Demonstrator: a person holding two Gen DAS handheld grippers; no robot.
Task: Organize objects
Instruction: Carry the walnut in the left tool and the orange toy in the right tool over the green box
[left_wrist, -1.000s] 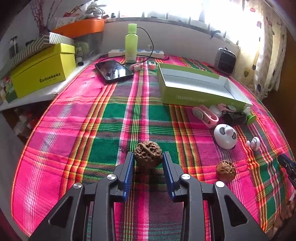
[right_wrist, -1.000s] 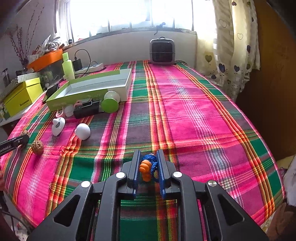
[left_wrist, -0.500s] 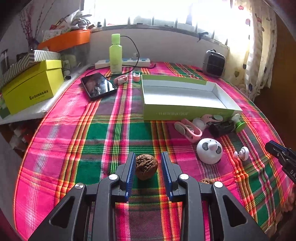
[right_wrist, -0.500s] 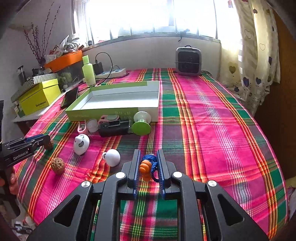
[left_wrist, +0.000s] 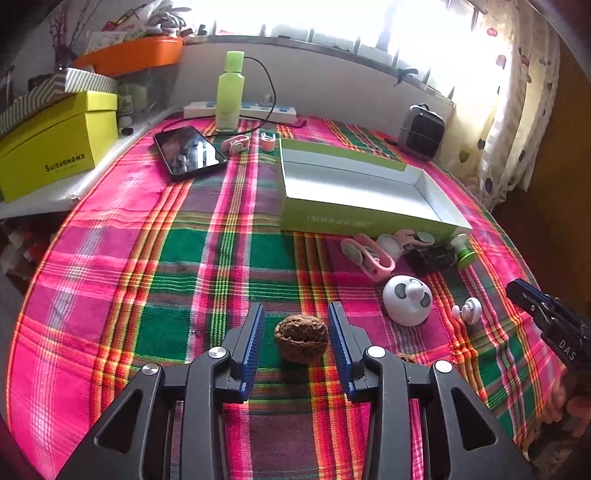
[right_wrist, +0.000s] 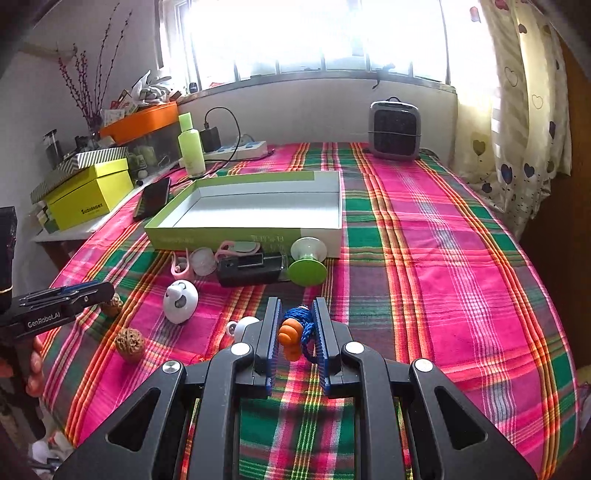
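Two hand-held grippers worked over a counter covered in a pink, green and orange plaid cloth (left_wrist: 177, 258). The left hand-held gripper (left_wrist: 295, 328) was parted wide around a brown, wrinkled walnut (left_wrist: 301, 338), with a clear gap between each blue ribbed pad and the shell, so it had no hold on it. The walnut appeared to rest on the cloth. The right hand-held gripper (right_wrist: 295, 334) was closed tight on a small orange figure wrapped in blue cord (right_wrist: 295, 330), held above the cloth.

The walnut was round and hard, so it would probably roll or squirt sideways if the pads closed off-centre. The corded figure was pinched near the pad tips and might slip out or snag on its loose cord when released. A second walnut (right_wrist: 129, 343), a white panda-faced dome (left_wrist: 406, 301) and a small white suction hook (left_wrist: 469, 310) lay close by and could be knocked by either tool.

A shallow lime-green cardboard box with a white interior (right_wrist: 236, 236) lay open in the middle of the counter, and nothing was visible inside it. Just in front of it were pink clips (left_wrist: 365, 256), a black rectangular gadget (right_wrist: 251, 267) and a green-based spool (right_wrist: 306, 264), touching or nearly touching its front wall. A closed yellow box (left_wrist: 59, 144) stood on a side shelf; its contents were hidden.
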